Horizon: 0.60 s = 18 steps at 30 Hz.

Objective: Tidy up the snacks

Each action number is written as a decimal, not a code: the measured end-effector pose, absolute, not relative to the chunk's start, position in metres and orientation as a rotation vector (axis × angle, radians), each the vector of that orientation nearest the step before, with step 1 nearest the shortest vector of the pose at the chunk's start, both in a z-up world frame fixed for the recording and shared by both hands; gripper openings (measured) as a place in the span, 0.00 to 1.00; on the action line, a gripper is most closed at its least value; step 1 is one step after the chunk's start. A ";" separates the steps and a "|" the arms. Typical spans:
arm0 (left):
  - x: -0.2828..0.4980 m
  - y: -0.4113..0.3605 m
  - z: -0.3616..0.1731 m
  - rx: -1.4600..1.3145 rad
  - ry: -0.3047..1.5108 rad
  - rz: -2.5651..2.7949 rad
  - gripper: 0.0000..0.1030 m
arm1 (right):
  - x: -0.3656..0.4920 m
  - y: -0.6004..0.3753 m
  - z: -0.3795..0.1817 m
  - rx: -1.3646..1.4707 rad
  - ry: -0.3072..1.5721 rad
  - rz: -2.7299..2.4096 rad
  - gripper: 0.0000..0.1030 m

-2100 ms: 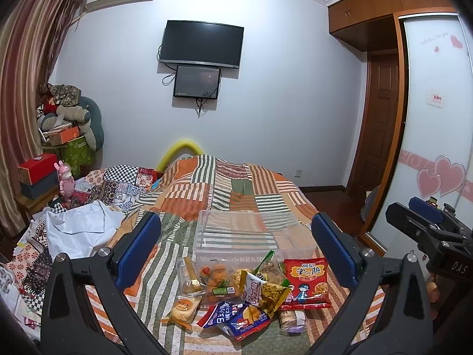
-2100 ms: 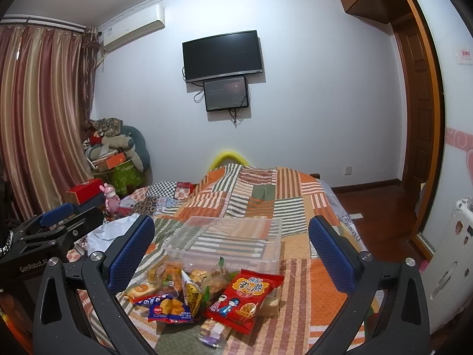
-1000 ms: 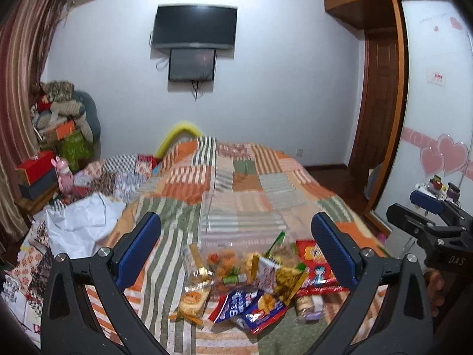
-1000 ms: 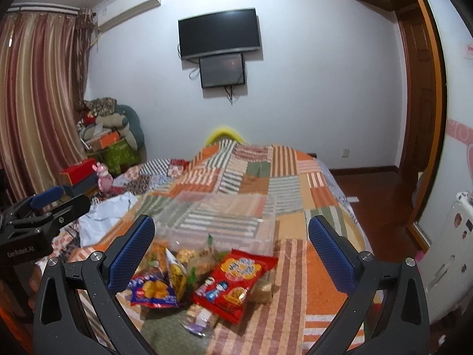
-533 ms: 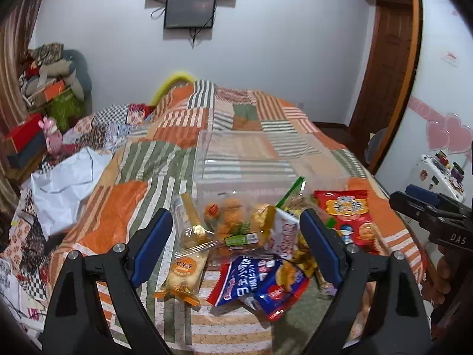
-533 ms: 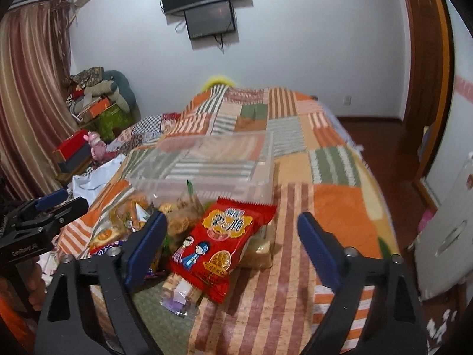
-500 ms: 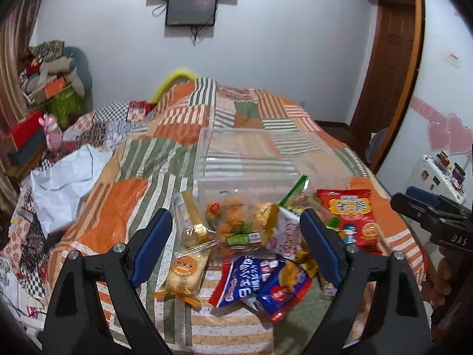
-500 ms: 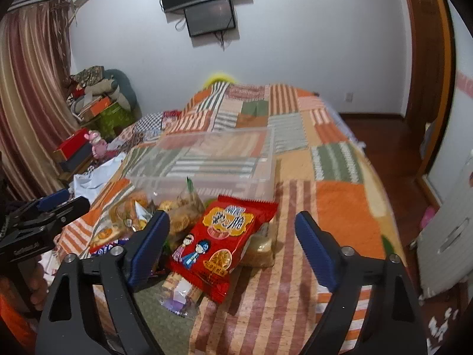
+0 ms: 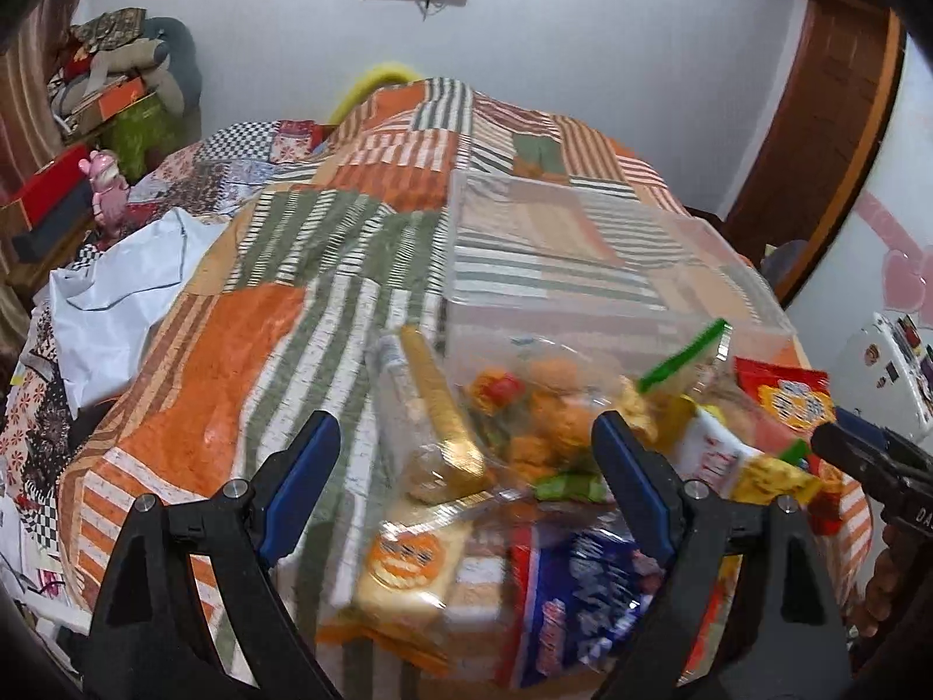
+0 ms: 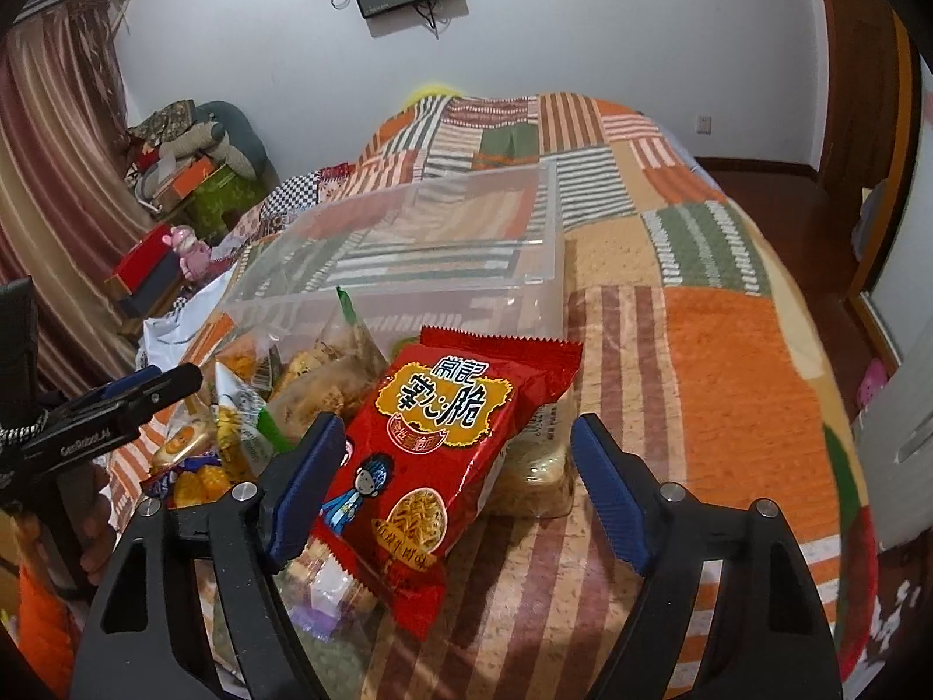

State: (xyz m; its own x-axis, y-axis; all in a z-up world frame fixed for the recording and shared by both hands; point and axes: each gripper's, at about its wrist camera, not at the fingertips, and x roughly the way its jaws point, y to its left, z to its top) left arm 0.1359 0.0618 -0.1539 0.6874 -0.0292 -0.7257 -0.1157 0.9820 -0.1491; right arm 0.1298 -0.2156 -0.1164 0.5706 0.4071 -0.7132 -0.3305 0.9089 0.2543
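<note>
My left gripper [image 9: 466, 484] hangs open over the snack pile [image 9: 501, 466] on the quilt [image 9: 233, 361]. My right gripper [image 10: 455, 484] is open too, astride the red packet [image 10: 431, 443] (not touching). The clear bin [image 10: 408, 256] sits just behind the pile.

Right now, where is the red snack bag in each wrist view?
Left wrist: red bag at the right edge, mostly hidden behind other snacks.
Right wrist: red bag low in the centre, between the fingers of the open right hand-held gripper.
Shared landmark: clear bin just behind the snacks.
</note>
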 end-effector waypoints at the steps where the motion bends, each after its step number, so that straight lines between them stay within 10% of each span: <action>1: 0.136 0.065 -0.154 -0.192 0.808 0.057 0.86 | 0.132 -0.214 -0.118 0.100 0.868 0.437 0.70; 18: 0.174 0.093 -0.189 -0.218 0.897 0.091 0.79 | 0.147 -0.191 -0.129 0.031 0.890 0.461 0.63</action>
